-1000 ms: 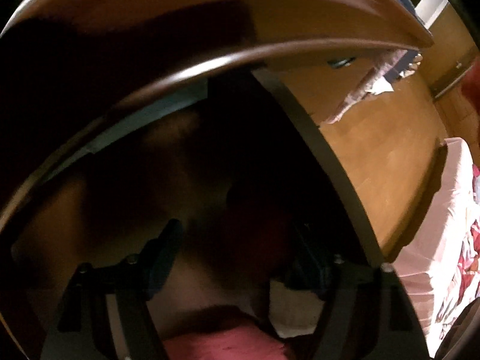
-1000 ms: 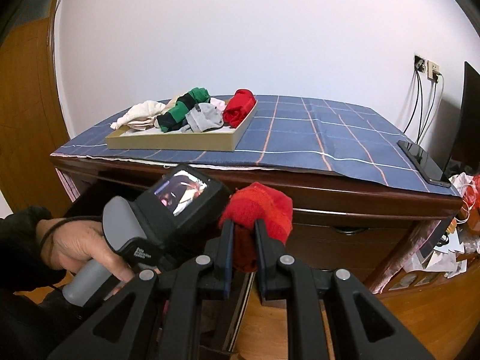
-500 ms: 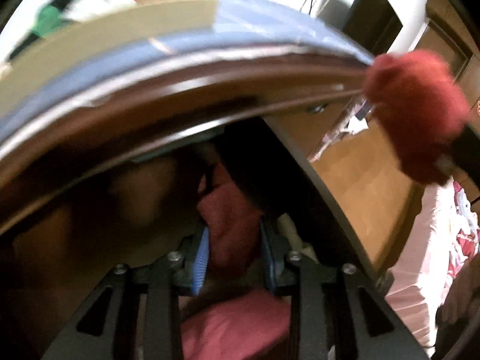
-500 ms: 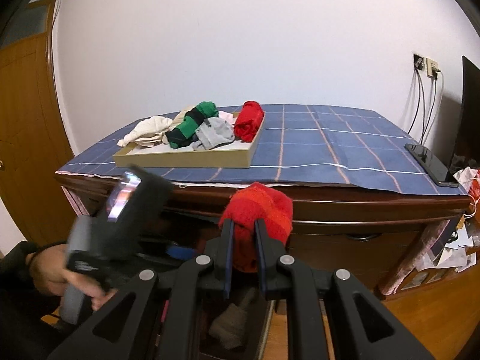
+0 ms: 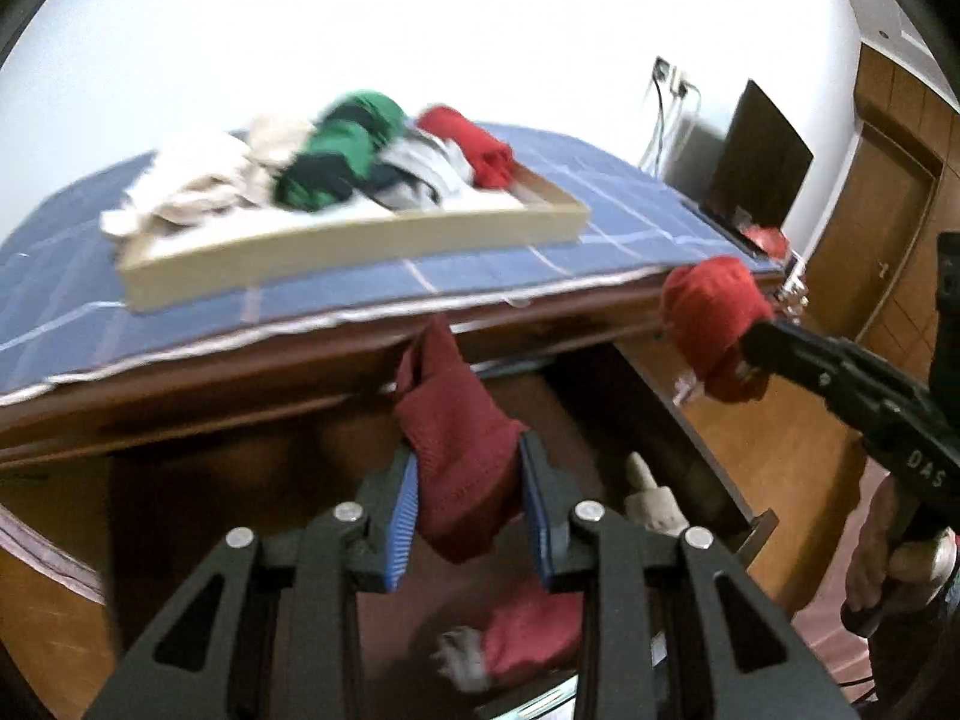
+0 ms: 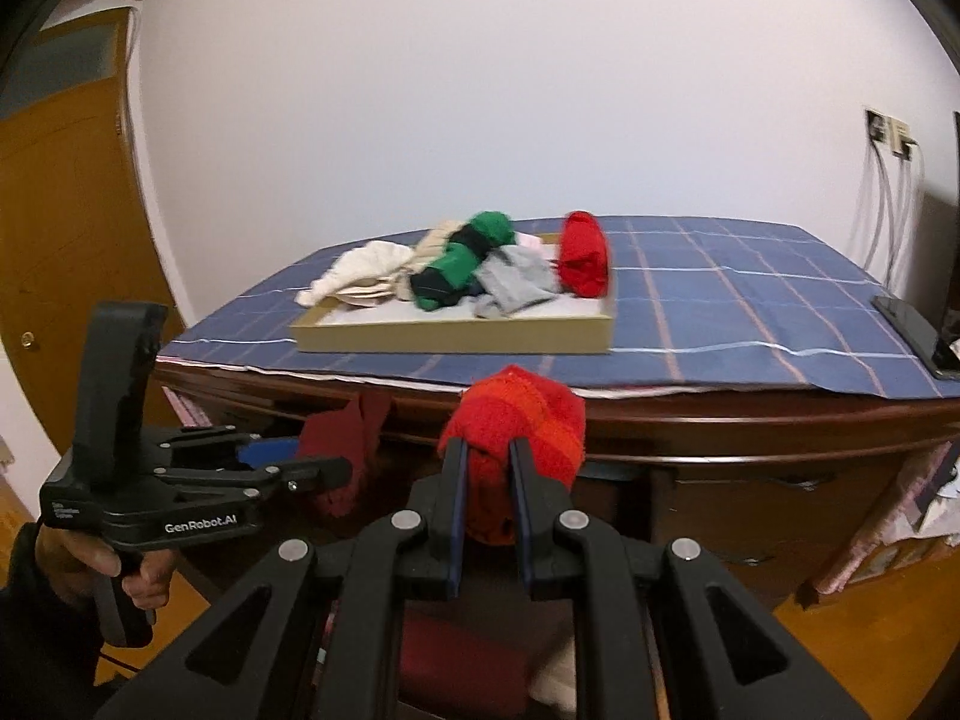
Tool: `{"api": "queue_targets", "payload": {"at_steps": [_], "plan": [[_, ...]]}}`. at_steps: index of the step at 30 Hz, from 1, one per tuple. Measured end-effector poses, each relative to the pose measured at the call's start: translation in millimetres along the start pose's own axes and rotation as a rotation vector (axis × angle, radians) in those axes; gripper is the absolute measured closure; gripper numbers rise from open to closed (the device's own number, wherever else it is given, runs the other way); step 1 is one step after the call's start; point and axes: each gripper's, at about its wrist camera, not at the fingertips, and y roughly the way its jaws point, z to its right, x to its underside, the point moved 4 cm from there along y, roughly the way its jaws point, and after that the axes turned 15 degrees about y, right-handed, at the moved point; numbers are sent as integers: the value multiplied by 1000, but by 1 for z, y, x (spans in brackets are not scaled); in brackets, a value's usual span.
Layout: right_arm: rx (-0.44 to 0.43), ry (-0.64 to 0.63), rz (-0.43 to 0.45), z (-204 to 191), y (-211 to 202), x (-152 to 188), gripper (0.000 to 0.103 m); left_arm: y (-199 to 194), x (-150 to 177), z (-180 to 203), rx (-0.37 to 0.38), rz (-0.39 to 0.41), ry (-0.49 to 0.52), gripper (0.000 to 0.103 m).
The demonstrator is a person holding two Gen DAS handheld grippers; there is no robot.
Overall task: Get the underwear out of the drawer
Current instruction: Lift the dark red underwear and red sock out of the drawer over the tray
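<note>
My left gripper (image 5: 468,480) is shut on a dark red piece of underwear (image 5: 456,420), held up in front of the dresser's top edge above the open drawer (image 5: 714,480). The right wrist view shows the left gripper (image 6: 336,471) at the lower left, a hand on its grip. My right gripper (image 6: 486,468) is shut on a bright red rolled piece (image 6: 516,414), level with the dresser edge. That right gripper (image 5: 750,336) shows at the right of the left wrist view. A red piece (image 5: 528,630) and a beige piece (image 5: 651,504) lie in the drawer.
A shallow beige tray (image 6: 450,339) with several rolled garments sits on the blue checked cloth (image 6: 720,300) covering the dresser. A phone (image 6: 912,324) lies at the cloth's right edge, near a dark screen (image 5: 762,156) and wall cables. A wooden door (image 6: 60,210) stands at left.
My left gripper closed on the dark red piece inside the drawer and lifted it up and out. My right gripper, still holding the bright red roll, moved a little nearer the dresser.
</note>
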Motion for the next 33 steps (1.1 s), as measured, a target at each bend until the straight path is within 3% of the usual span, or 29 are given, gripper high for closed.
{"api": "queue_targets", "payload": {"at_steps": [8,18,26,33], "plan": [[-103,-50,6,-54,22,-14,88,-49,-4,-55,-120,106,-28,73],[-173,-67,14,-109,72,-43,88,-66,-32,-105,-244,188,-12,73],[-140,-14,20,-116,127,-63,88,-29,-59,-139,-248,152,2,73],[-108,71,-39,-105,180,-69,88,-1,-63,-161,-257,82,-12,73]]}}
